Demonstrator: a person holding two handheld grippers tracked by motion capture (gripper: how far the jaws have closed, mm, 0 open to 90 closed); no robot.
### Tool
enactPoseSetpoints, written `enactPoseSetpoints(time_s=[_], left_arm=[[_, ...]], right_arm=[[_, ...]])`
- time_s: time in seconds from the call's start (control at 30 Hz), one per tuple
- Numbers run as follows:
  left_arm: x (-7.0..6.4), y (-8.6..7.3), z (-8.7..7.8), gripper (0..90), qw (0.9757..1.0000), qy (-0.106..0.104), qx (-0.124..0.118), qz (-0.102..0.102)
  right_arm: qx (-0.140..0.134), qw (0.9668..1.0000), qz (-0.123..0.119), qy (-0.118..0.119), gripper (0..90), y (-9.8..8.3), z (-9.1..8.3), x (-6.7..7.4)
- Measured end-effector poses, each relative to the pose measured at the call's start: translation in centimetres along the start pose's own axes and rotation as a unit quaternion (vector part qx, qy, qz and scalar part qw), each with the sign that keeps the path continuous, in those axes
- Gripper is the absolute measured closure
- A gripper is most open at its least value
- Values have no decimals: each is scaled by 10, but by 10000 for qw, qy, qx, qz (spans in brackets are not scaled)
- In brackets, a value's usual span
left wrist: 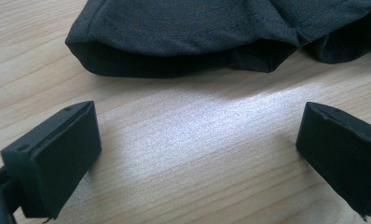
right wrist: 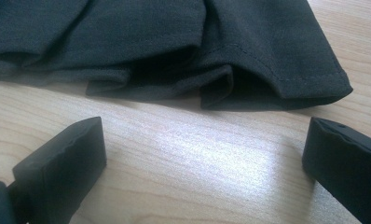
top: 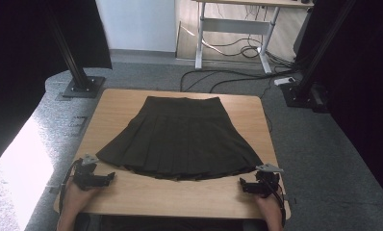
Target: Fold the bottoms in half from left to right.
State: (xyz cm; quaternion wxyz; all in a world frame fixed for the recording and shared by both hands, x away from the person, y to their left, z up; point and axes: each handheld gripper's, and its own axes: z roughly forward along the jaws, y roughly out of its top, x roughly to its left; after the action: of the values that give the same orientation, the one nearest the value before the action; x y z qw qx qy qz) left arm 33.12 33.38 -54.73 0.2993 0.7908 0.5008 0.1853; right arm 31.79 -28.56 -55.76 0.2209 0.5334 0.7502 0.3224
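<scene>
Jaws of left gripper point(top: 111, 176) and right gripper point(top: 241, 182) stand wide open, empty, flanking the skirt point(top: 180, 139) hem corners on the bench point(top: 180, 197), apparently positioned for grasping.

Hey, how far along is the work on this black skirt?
Done: the skirt lies spread flat on the table, waistband at the far side. In hand: the left gripper and right gripper rest open near the hem's corners, touching nothing. Left: gripping the hem and any folding, since no fold shows yet.
</scene>
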Motion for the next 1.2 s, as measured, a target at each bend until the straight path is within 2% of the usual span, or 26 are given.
enactPoseSetpoints(time_s=[0.63,0.8,0.87,0.9,1.0,1.03,1.1,1.13,1.2], left_arm=[[-1,-1,-1,0,10000,15,-8,-17],[-1,2,-3,4,9999,14,111,-97],[1,4,-8,4,9998,-37,0,-193],[1,4,-8,4,9998,-37,0,-193],[1,8,-15,4,9995,-98,-210,-236],[2,12,-19,6,9991,-139,-329,-221],[2,15,-20,6,9990,-157,-364,-206],[2,20,-21,8,9990,-182,-384,-169],[2,28,-21,8,9991,-178,-372,-62]], right_arm=[[2,10000,15,-12,0,-1,-1,1],[18,10000,21,2,0,-1,-2,1],[77,9999,75,26,0,0,-3,0],[77,9999,75,26,0,0,-3,0],[79,10000,45,36,0,2,-7,2],[26,10000,32,64,0,6,-10,4],[-7,10000,-18,65,0,8,-11,6],[-57,9998,-104,132,0,16,-12,10],[-77,9997,-132,164,0,19,-12,11]])
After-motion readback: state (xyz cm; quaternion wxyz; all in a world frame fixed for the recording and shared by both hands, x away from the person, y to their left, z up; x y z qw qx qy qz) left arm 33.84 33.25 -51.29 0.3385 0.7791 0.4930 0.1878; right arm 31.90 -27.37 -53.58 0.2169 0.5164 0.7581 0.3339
